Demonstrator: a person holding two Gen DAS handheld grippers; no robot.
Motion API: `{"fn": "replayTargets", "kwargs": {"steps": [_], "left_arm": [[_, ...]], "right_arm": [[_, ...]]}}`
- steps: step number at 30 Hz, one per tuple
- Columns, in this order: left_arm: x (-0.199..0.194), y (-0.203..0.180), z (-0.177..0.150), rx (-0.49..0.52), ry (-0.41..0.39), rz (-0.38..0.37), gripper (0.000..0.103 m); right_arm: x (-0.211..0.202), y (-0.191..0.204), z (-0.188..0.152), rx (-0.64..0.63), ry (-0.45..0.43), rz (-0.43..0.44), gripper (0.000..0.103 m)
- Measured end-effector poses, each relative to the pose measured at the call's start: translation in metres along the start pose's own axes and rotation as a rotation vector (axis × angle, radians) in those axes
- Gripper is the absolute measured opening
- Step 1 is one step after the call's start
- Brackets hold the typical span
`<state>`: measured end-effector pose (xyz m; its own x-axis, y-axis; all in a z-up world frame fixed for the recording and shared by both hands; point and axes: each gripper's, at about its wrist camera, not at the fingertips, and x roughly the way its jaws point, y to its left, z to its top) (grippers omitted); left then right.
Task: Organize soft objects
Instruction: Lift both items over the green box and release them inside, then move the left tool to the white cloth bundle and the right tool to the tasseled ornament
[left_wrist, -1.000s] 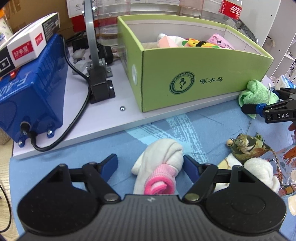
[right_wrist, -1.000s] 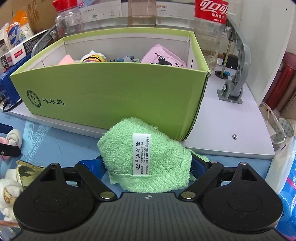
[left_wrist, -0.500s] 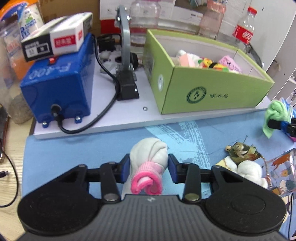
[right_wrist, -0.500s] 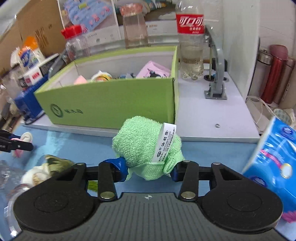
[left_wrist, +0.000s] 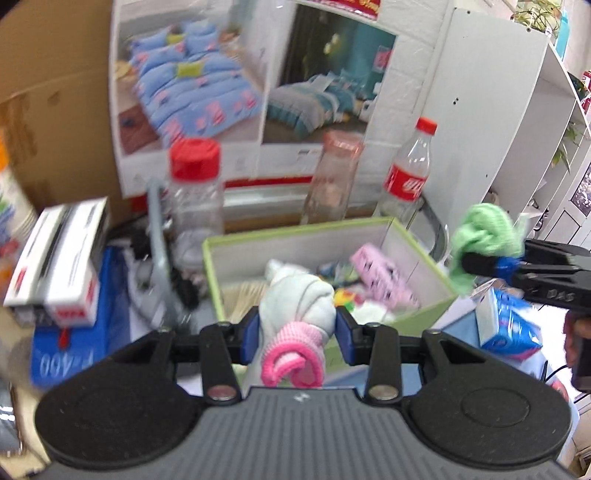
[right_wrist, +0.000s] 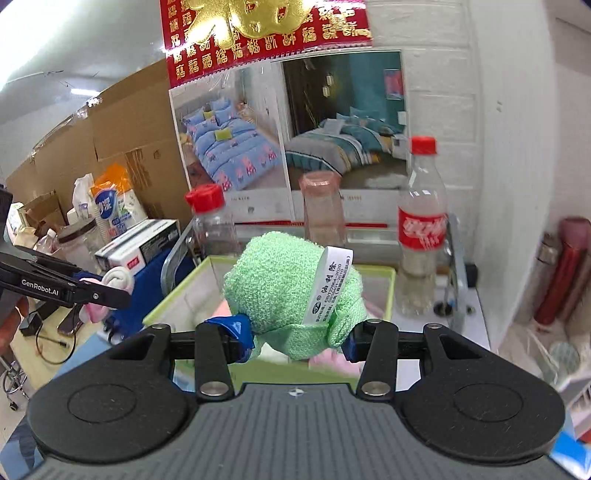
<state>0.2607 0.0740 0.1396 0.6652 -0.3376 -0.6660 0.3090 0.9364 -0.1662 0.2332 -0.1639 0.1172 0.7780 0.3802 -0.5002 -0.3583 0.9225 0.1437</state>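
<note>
My left gripper (left_wrist: 297, 328) is shut on a rolled white sock with a pink cuff (left_wrist: 295, 314), held in the air just in front of the green box (left_wrist: 417, 310). Inside the box lie a pink cloth (left_wrist: 380, 277) and other soft things. My right gripper (right_wrist: 299, 334) is shut on a bunched green towel (right_wrist: 288, 291) with a white label, raised over the same green box (right_wrist: 173, 299). In the left wrist view the green towel (left_wrist: 484, 236) hangs at the right, level with the box's far corner. The right wrist view shows the sock (right_wrist: 118, 278) at the left.
Behind the box stand a red-capped jar (left_wrist: 195, 199), a pink-tinted glass (left_wrist: 332, 177) and a cola bottle (left_wrist: 406, 177). A blue machine (left_wrist: 66, 343) with a white carton (left_wrist: 59, 266) on it sits left. A blue tissue pack (left_wrist: 506, 321) lies right of the box. Red flasks (right_wrist: 561, 269) stand far right.
Both grippers closed on their items, the sock and the towel, then lifted them off the blue mat up to the height of the box's rim.
</note>
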Motion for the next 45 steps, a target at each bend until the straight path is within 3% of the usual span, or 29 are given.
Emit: {"fn": "replayTargets", "kwargs": {"steps": [4,8,9,10,12,20,22,24,26,28,35,39,45], "left_arm": [[0.039,0.003,0.024,-0.002,0.020,0.007,0.040],[0.078,0.019,0.027,-0.026,0.070,0.038,0.043],[0.085,0.023,0.026,-0.031,0.081,0.044,0.047],[0.090,0.026,0.024,-0.036,0.085,0.056,0.069],[0.093,0.032,0.020,-0.045,0.070,0.067,0.071],[0.070,0.042,0.007,-0.066,0.025,0.078,0.071],[0.062,0.041,0.004,-0.072,0.018,0.074,0.071],[0.054,0.039,0.001,-0.080,0.015,0.067,0.071],[0.046,0.037,-0.004,-0.067,0.014,0.065,0.071],[0.039,0.034,-0.008,-0.053,0.012,0.085,0.071],[0.018,0.028,-0.033,-0.039,0.022,0.080,0.071],[0.010,0.016,-0.062,0.021,0.069,0.072,0.071],[0.011,-0.005,-0.095,0.106,0.164,0.021,0.071]], "right_arm": [[0.046,-0.005,0.015,-0.004,0.047,0.006,0.031],[0.088,-0.010,0.010,0.017,0.095,0.025,0.038],[0.098,-0.012,0.007,0.036,0.120,0.030,0.039],[0.107,-0.013,0.004,0.064,0.161,0.024,0.042],[0.122,-0.013,-0.001,0.101,0.243,-0.006,0.045],[0.099,-0.007,0.007,0.102,0.087,-0.028,0.055],[0.103,-0.002,0.006,0.040,0.115,-0.034,0.057],[0.117,-0.005,0.006,0.064,0.223,-0.091,0.058],[0.102,-0.006,0.006,0.111,0.134,-0.054,0.060],[0.092,-0.003,0.008,0.104,0.101,-0.076,0.061],[0.067,0.011,-0.012,0.076,0.160,-0.082,0.065],[0.048,0.027,-0.038,0.029,0.217,-0.066,0.065],[0.011,0.037,-0.057,-0.028,0.198,-0.076,0.066]]}}
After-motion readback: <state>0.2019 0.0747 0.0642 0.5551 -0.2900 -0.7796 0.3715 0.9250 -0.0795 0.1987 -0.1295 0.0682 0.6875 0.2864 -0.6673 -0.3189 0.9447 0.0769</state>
